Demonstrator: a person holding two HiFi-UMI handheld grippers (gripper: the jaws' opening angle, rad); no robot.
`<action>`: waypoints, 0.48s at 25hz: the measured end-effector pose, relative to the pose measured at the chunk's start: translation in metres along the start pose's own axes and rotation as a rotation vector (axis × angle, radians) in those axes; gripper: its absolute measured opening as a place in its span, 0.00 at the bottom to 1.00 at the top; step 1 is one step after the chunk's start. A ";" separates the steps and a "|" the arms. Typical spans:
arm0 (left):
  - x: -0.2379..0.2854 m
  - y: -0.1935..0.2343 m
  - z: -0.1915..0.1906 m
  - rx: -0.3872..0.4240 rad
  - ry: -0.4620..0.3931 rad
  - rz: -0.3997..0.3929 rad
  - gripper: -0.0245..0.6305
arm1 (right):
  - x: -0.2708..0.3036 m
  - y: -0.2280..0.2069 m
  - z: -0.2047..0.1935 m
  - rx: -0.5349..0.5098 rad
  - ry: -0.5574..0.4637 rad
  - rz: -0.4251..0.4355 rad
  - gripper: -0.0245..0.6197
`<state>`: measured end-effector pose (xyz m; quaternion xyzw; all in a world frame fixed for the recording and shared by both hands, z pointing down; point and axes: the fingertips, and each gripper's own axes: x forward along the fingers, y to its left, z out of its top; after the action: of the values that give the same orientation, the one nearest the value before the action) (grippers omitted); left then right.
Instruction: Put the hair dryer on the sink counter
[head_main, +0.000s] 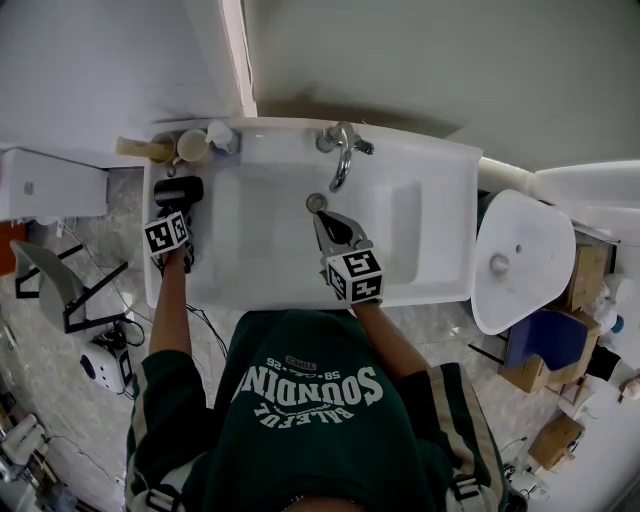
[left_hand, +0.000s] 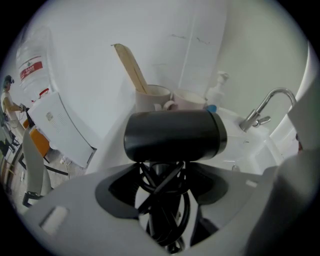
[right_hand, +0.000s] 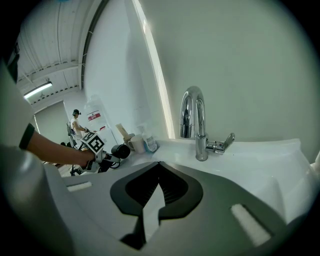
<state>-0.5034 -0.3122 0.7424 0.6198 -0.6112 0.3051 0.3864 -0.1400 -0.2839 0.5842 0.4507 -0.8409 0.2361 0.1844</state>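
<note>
A black hair dryer (head_main: 178, 190) is over the left ledge of the white sink counter (head_main: 153, 283), just in front of the cups. My left gripper (head_main: 181, 210) is shut on its handle, which has the black cord wound around it. In the left gripper view the barrel (left_hand: 175, 135) lies crosswise above the jaws (left_hand: 162, 175). Whether the dryer rests on the ledge I cannot tell. My right gripper (head_main: 322, 220) hovers over the basin near the drain, shut and holding nothing (right_hand: 158, 164). The right gripper view shows the dryer (right_hand: 120, 150) at far left.
Two cups (head_main: 192, 145) and a wooden piece (head_main: 140, 148) stand at the counter's back left corner, beside a small pump bottle (left_hand: 216, 92). The chrome faucet (head_main: 340, 150) rises at the back centre. A white toilet (head_main: 520, 260) sits to the right. Wall runs behind the sink.
</note>
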 end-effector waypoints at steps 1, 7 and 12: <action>0.000 0.001 0.000 0.008 0.008 0.005 0.54 | -0.002 -0.001 -0.001 0.003 -0.001 -0.003 0.05; 0.002 0.002 -0.002 0.011 0.019 0.012 0.54 | -0.014 -0.006 -0.006 0.018 -0.005 -0.025 0.05; 0.005 0.001 -0.003 0.013 0.019 -0.007 0.54 | -0.022 -0.009 -0.008 0.025 -0.013 -0.036 0.05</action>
<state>-0.5036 -0.3123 0.7484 0.6213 -0.6034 0.3137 0.3891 -0.1200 -0.2685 0.5811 0.4696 -0.8308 0.2405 0.1773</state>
